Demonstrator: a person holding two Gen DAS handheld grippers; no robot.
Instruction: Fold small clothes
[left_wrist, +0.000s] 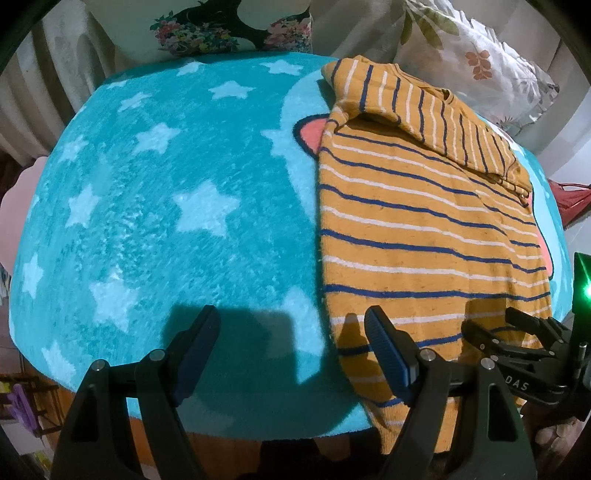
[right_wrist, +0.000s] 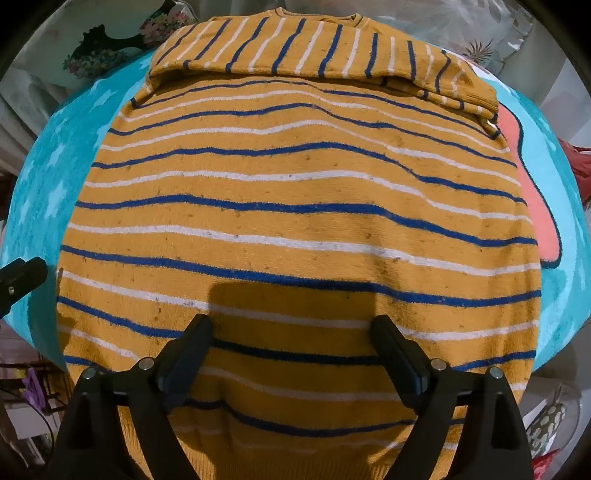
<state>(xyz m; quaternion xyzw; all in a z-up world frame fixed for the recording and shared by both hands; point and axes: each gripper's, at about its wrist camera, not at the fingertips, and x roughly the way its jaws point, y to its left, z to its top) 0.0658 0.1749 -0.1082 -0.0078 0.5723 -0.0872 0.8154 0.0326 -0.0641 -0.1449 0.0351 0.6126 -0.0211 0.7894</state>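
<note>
A small mustard-yellow sweater (left_wrist: 424, 229) with blue and white stripes lies flat on a turquoise star-patterned blanket (left_wrist: 166, 206). Its sleeves are folded across the top (left_wrist: 443, 122). My left gripper (left_wrist: 291, 325) is open and empty, above the sweater's near-left hem corner and the blanket beside it. My right gripper (right_wrist: 291, 332) is open and empty, low over the middle of the sweater (right_wrist: 295, 206) near its hem. The right gripper also shows in the left wrist view (left_wrist: 517, 339) at the sweater's near-right edge. The sweater's hem hangs over the blanket's front edge.
Floral pillows (left_wrist: 229, 33) and a leaf-print pillow (left_wrist: 491, 62) lie behind the blanket. A pink and dark-outlined figure on the blanket (right_wrist: 535, 206) shows right of the sweater. A red item (left_wrist: 569, 203) sits off the right edge. The blanket's front edge (left_wrist: 221, 424) drops off near me.
</note>
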